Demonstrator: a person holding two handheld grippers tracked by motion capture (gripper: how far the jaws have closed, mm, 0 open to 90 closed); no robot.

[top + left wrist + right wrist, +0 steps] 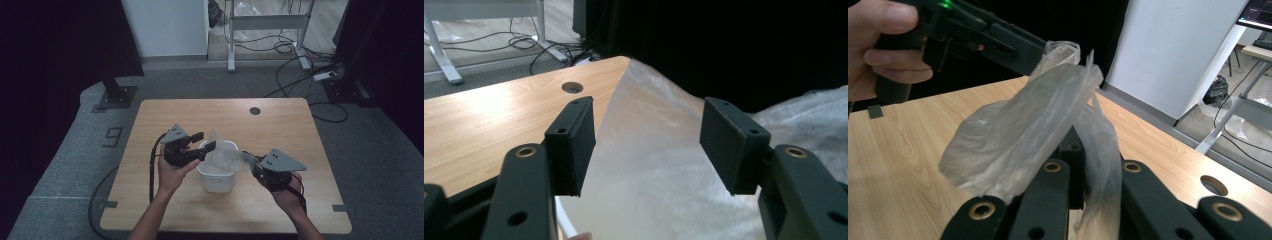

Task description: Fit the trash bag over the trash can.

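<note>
A small white bin (216, 182) stands mid-table with a clear plastic bag (222, 157) rising out of it. My left gripper (204, 141) is open at the bin's left rim. In the left gripper view its jaws (646, 145) stand wide apart, with the bag (659, 190) filling the gap just beyond them. My right gripper (248, 159) is shut on the bag's right edge. The right gripper view shows the film (1018, 130) bunched up from the closed jaws (1073, 145). There, one of the left gripper's fingers (1018, 50) reaches the bag's top edge.
The wooden table (165, 115) has a round cable hole (255, 110) near its far edge. Beyond it are a white desk frame (267, 22), loose cables on the floor (300, 75) and dark stands on both sides.
</note>
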